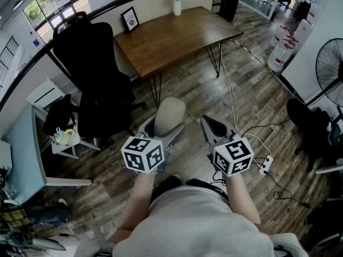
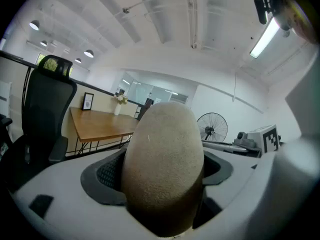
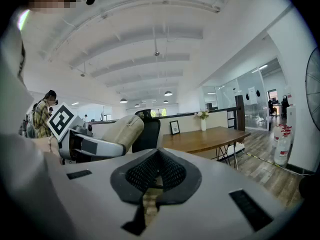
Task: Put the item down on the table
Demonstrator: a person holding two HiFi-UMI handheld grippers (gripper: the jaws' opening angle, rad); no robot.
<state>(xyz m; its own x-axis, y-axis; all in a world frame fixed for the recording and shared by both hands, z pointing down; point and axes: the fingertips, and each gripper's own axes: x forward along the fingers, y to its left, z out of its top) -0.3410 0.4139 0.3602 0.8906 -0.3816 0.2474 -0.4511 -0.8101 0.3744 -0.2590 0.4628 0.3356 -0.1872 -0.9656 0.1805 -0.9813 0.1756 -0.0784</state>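
Note:
A beige, egg-shaped padded item (image 1: 169, 114) (image 2: 163, 164) (image 3: 121, 130) sits between the jaws of my left gripper (image 1: 163, 128) (image 2: 165, 169), which is shut on it and holds it up in the air over the wood floor. My right gripper (image 1: 213, 127) (image 3: 156, 173) hangs beside it, shut with nothing between its jaws. The brown wooden table (image 1: 174, 36) (image 2: 100, 123) (image 3: 205, 139) stands further ahead, with bare top in its middle.
A black office chair (image 1: 91, 71) (image 2: 42, 119) stands left of the table. On the table's far end are a white vase with flowers (image 1: 177, 4) and a picture frame (image 1: 130, 19). Cables and a power strip (image 1: 265, 165) lie on the floor at right, near a fan (image 1: 328, 63).

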